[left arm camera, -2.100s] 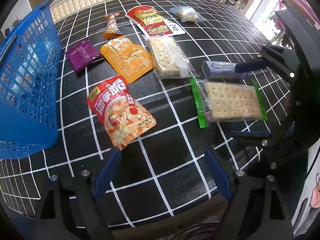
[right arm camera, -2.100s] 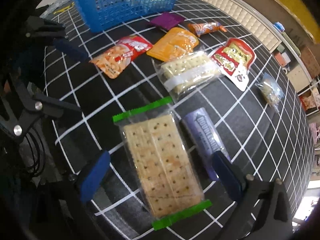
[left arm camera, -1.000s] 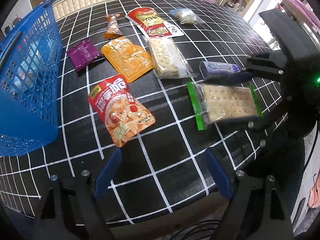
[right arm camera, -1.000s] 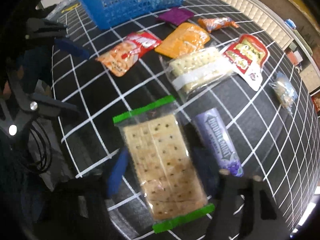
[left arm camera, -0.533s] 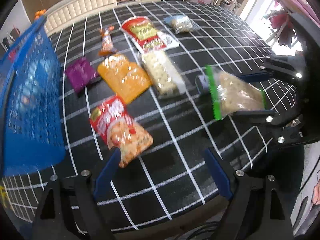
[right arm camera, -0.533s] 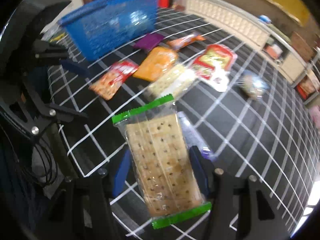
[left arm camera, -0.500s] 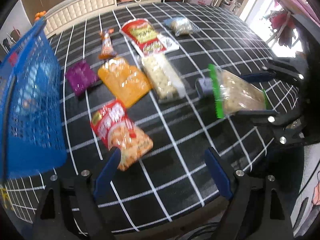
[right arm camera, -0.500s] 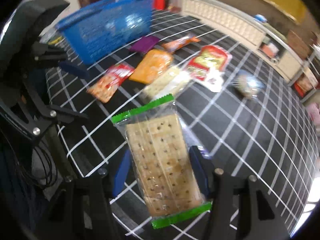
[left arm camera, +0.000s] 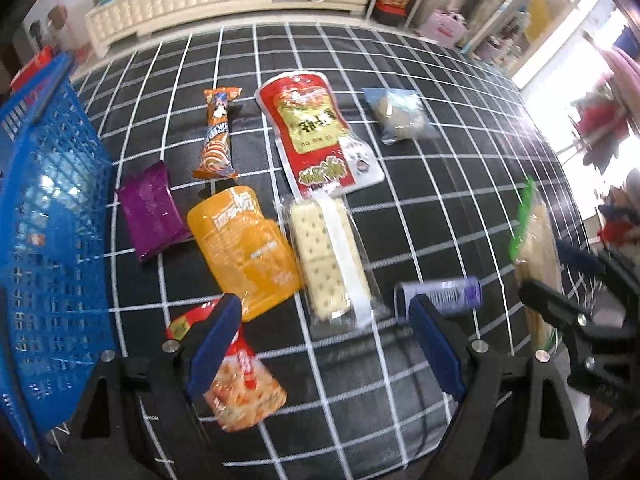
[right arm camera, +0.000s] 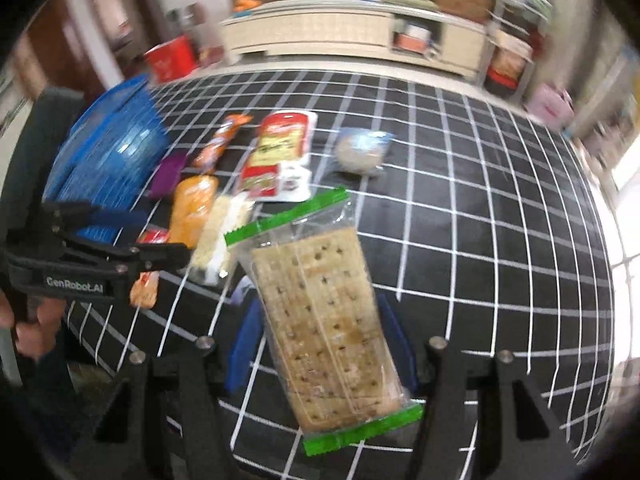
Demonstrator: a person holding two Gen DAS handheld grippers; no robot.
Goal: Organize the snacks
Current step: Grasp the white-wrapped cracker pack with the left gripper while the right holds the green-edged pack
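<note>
Two grippers over a black tablecloth (left arm camera: 460, 120) with a white grid, snacks laid out on it. Far left: blue basket (left arm camera: 44, 232), mesh walls, standing on the cloth at its edge. Next to it a purple packet (left arm camera: 154, 210) lying flat, clear of the basket. Past that an orange-and-white wrapped bar (left arm camera: 216, 136), and nearer the camera an orange pouch (left arm camera: 244, 250). Below the pouch a red chip bag (left arm camera: 236, 376), partly behind the left gripper's (left arm camera: 326, 350) left finger. Left gripper: fingers spread wide, nothing between them, hanging above the cloth.

Centre: red-and-gold pouch (left arm camera: 310, 128), and just below it a clear pack of pale crackers (left arm camera: 328, 260) with a white band, lying beside the orange pouch. A purple tube-shaped snack (left arm camera: 444, 294) lies right of that pack. Farther back, a small clear bag of pale pieces (left arm camera: 398, 114).

Right: right gripper (right arm camera: 322, 346) pinching a green-edged cracker pack (right arm camera: 326, 316) across its width, both blue pads against the pack's long sides. Pack is lifted off the cloth, tilted; in the left wrist view it shows edge-on at far right (left arm camera: 536, 252). A person's hand (right arm camera: 28, 324) shows at the left edge of the right wrist view, behind the left gripper's body.
</note>
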